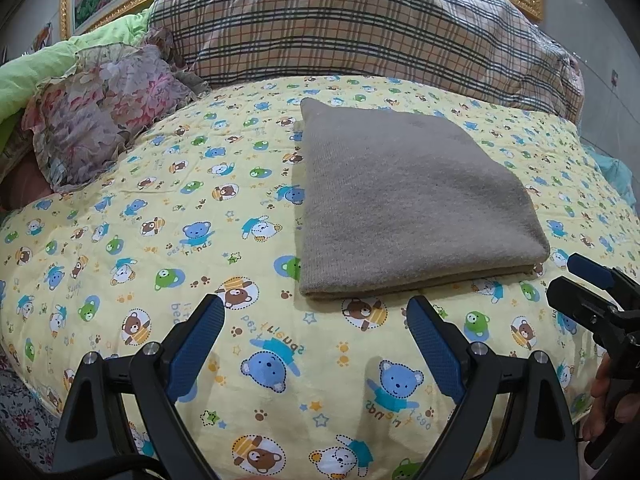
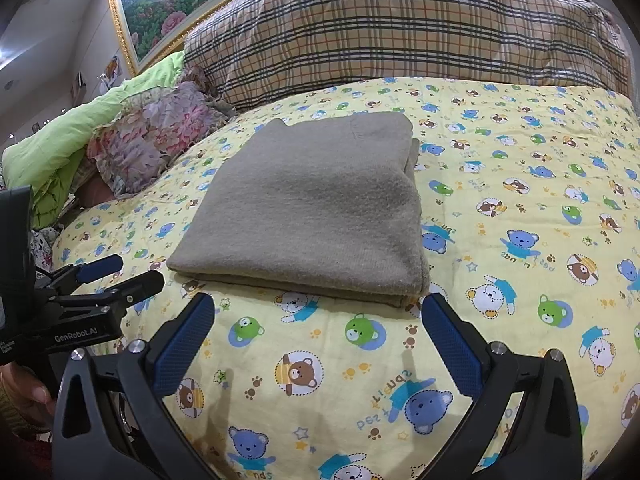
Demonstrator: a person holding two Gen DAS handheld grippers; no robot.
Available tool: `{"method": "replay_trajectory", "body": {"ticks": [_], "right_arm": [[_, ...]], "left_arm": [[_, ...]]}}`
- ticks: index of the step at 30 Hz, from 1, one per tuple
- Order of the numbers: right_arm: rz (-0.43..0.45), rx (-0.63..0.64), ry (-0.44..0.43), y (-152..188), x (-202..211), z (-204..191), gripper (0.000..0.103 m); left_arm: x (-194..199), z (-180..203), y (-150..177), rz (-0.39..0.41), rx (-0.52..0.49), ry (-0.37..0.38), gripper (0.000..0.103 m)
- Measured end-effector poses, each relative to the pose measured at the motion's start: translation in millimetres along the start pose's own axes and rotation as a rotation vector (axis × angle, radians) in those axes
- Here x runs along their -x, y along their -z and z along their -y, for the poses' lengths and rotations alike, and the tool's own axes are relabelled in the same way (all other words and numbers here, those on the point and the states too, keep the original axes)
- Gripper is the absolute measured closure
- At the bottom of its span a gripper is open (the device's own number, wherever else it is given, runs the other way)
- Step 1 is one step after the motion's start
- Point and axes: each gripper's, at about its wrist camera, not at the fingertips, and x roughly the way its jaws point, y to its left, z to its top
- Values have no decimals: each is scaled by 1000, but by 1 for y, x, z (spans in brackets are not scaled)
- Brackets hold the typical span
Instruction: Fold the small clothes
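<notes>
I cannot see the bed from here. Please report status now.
Left gripper open, empty. Right gripper open, empty. Grey garment lies folded on the bear-print quilt, just ahead of both. Nothing in the way.

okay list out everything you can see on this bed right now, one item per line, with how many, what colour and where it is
Folded garment: one, grey-brown knit, lying flat on the bedspread, ahead of both grippers, touched by neither.
Bedspread: one, pale yellow with cartoon bears, covering the bed.
Plaid quilt: one, beige with dark and orange checks, piled behind the garment.
Floral cushion: one, pink and grey with a ruffled edge, back left.
Green bedding: one, lime green, behind the cushion.
Framed picture: one, gold frame, flowers and greenery, on the wall.
Left gripper: one, black with blue pads, jaws open, empty, above the bedspread.
Right gripper: one, same colours, jaws open, empty.
Hand: part of one, holding the right gripper's handle.
</notes>
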Motion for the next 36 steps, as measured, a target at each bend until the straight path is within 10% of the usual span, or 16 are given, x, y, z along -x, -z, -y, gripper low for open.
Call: {"method": "replay_trajectory", "body": {"ticks": [36], "right_arm": [[-1,-7,-4,-1,0,-2,0]], "left_arm": [[1,7,-1,-8,-9,27,10]]}}
